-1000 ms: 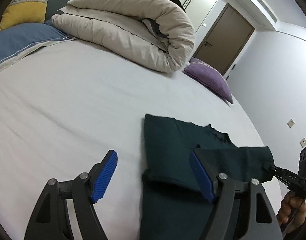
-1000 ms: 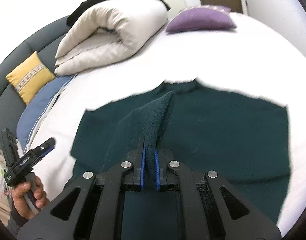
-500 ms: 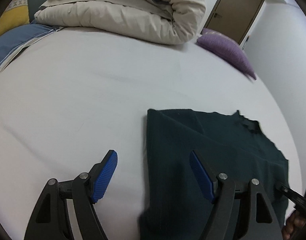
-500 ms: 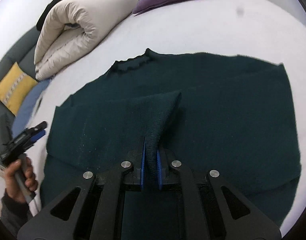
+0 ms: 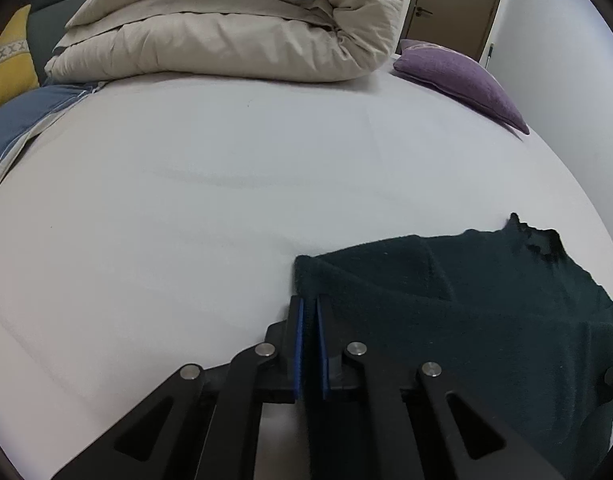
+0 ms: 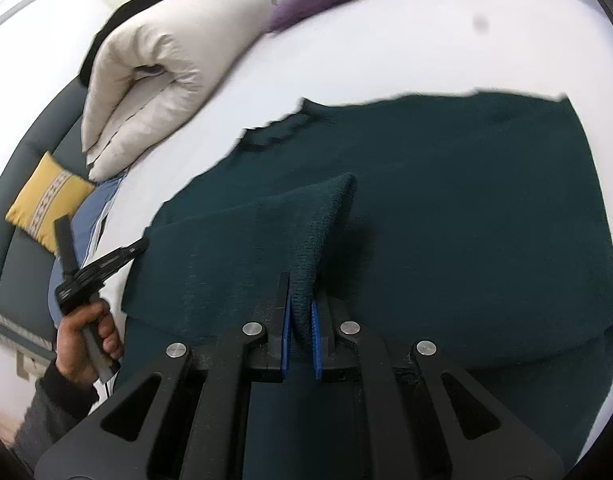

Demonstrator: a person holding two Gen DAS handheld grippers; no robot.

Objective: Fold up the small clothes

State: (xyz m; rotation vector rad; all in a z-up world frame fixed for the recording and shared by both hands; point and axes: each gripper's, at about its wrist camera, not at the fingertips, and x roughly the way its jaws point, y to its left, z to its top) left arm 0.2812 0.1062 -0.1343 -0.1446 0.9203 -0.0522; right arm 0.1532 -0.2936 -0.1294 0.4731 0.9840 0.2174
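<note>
A dark teal sweater (image 5: 486, 304) lies on the white bed sheet (image 5: 226, 200), its collar toward the far right. My left gripper (image 5: 309, 312) is shut on the sweater's left edge near its corner. In the right wrist view the sweater (image 6: 446, 200) spreads wide, and my right gripper (image 6: 300, 312) is shut on a raised fold of it, pinched between the blue pads. The left gripper (image 6: 134, 246) shows there too, held by a hand at the sweater's left edge.
A rolled beige duvet (image 5: 234, 28) lies across the far side of the bed. A purple cushion (image 5: 462, 76) sits at far right, a yellow cushion (image 5: 6, 68) and a blue pillow (image 5: 14, 120) at far left. A brown door (image 5: 458, 4) stands behind.
My left gripper was open above the sweater's edge and has now shut on it. My right gripper has kept its hold on the fold and carried it across the sweater.
</note>
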